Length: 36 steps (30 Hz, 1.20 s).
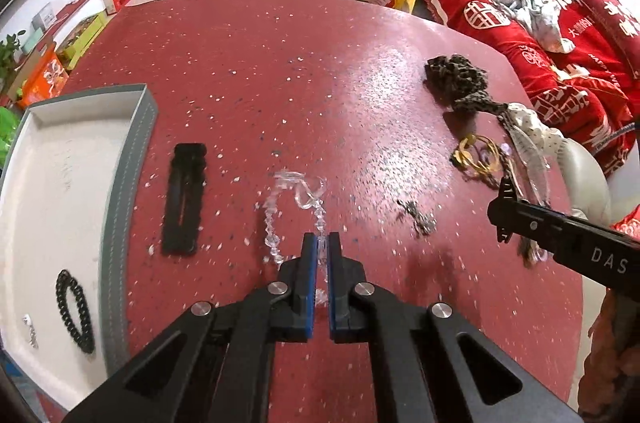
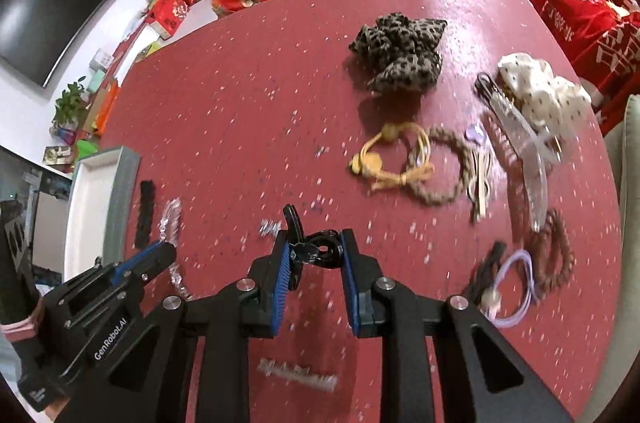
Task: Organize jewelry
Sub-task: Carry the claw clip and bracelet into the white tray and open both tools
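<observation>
Nearest, the left gripper [image 1: 322,247] was pinched shut on a clear bead strand [image 1: 272,235], which ran between the blue pads and trailed ahead onto the red table [image 1: 280,83] w/ a looped end. It looked light, limp and slick, prob. glass or plastic beads on a thread, so a grip mid-strand would let both ends dangle and swing; better to take it near a bead cluster, not bare thread. The right gripper [image 2: 314,251] was part-closed, pinching a glossy black clip [image 2: 316,251], stiff and smooth, held across its body; it might twist out if squeezed off-centre. Left of the strand lay a flat black comb-like piece [image 1: 184,199], then a grey-edged tray [image 1: 132,159] w/ a black chain [image 1: 76,311] inside. Farther right: yellow hair ties [image 2: 392,159], a braided ring [image 2: 444,167], a clear claw clip [image 2: 524,151]. Farthest, a leopard scrunchie [image 2: 400,51] and a white dotted one [image 2: 544,91], both soft, easy to grab anywhere.
</observation>
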Each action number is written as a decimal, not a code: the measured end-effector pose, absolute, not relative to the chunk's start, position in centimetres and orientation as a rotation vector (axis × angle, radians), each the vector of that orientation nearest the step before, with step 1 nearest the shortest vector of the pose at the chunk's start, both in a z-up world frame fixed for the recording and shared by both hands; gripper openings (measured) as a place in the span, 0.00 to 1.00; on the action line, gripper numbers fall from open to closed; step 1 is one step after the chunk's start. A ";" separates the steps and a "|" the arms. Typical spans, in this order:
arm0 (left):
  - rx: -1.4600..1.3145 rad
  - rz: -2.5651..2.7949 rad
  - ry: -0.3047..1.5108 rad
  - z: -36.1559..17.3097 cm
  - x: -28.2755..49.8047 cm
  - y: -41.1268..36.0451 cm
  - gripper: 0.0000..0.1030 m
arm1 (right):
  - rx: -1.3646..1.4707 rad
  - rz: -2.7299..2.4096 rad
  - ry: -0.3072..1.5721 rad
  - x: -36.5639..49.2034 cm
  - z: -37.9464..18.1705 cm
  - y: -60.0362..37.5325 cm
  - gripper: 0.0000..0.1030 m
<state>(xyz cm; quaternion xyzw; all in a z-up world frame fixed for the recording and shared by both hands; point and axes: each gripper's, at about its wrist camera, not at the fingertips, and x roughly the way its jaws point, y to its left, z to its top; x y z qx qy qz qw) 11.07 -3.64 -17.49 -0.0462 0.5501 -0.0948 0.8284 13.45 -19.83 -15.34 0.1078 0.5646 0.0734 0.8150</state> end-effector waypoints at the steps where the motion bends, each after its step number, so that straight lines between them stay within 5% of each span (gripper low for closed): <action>1: -0.098 -0.206 1.166 -17.2 10.8 -3.4 0.05 | 0.231 0.158 1.205 13.1 -15.2 -19.7 0.25; 36: -0.213 0.004 0.963 -8.8 7.6 16.0 0.05 | 0.103 0.425 1.155 14.3 -9.1 -0.2 0.25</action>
